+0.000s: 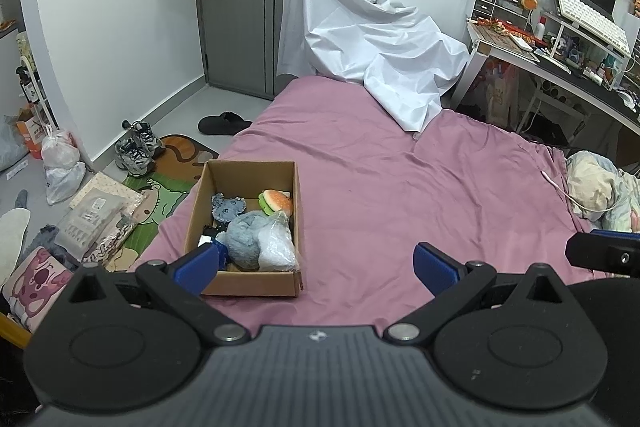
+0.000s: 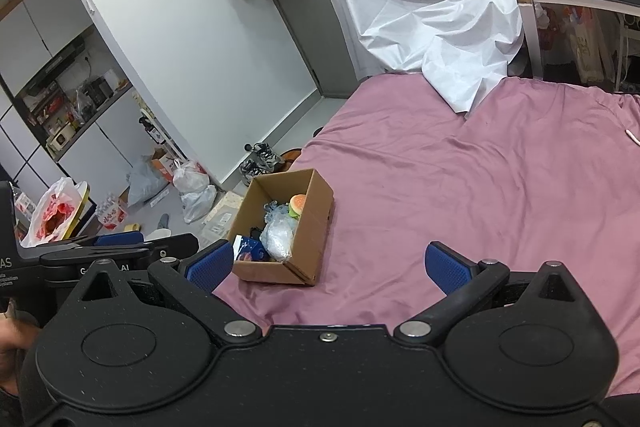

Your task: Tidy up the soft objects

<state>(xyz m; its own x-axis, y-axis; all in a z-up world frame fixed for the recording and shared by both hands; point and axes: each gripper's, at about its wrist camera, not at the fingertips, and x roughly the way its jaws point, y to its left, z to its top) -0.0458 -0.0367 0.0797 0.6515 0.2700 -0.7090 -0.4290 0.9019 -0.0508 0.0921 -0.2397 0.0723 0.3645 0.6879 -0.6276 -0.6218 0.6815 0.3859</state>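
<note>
Over bed (image 1: 360,187): both grippers' fingers (image 1: 198,263) wide, empty.

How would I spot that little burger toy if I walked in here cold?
Find the pink bed, then the open cardboard box near its edge. The burger toy lies in the box's far corner: orange bun, green frill, unlike the grey plush beside it.

The left tool (image 1: 316,263) is matte black, with two round housings, a ribbed centre panel with a small emblem, silver pivot screws and blue textured pads (image 1: 200,265). The right tool (image 2: 328,265) matches it, its centre plate smooth with one screw. White lettering on the black body at the right view's left edge is cut off, possibly a brand mark.
</note>
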